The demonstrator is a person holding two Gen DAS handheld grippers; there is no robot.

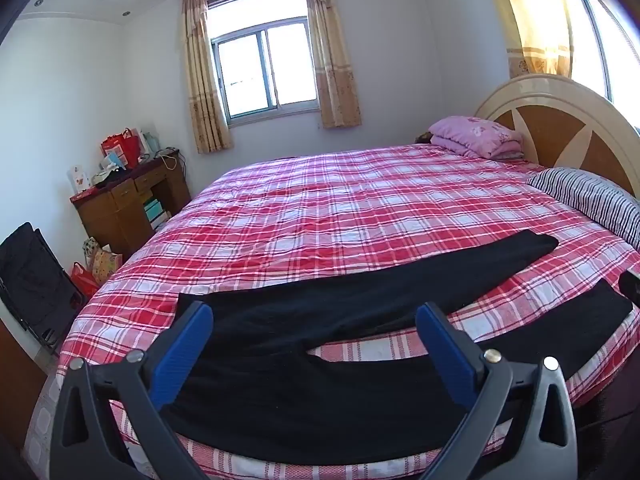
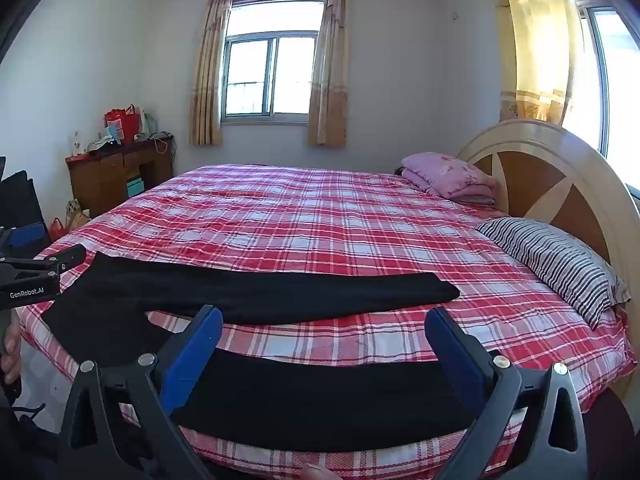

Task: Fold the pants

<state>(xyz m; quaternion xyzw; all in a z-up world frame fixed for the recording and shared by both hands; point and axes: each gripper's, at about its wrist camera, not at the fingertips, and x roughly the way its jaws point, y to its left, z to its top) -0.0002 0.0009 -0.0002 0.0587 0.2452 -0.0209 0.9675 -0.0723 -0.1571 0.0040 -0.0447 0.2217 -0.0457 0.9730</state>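
Black pants (image 1: 320,364) lie spread flat on the near edge of a bed with a red plaid sheet (image 1: 328,208). The legs splay apart, one running far right (image 1: 460,268), the other along the bed edge (image 1: 580,320). My left gripper (image 1: 314,320) is open and empty, hovering over the waist and crotch end. In the right wrist view the pants (image 2: 256,292) show both legs; my right gripper (image 2: 324,324) is open and empty above the near leg (image 2: 320,396). The left gripper's body (image 2: 36,276) shows at the left edge.
A striped pillow (image 2: 560,264) and a folded pink quilt (image 2: 448,176) lie by the round headboard (image 2: 560,176) on the right. A wooden desk (image 1: 128,204) with bags stands at the far left wall. A black folding chair (image 1: 32,280) stands beside the bed.
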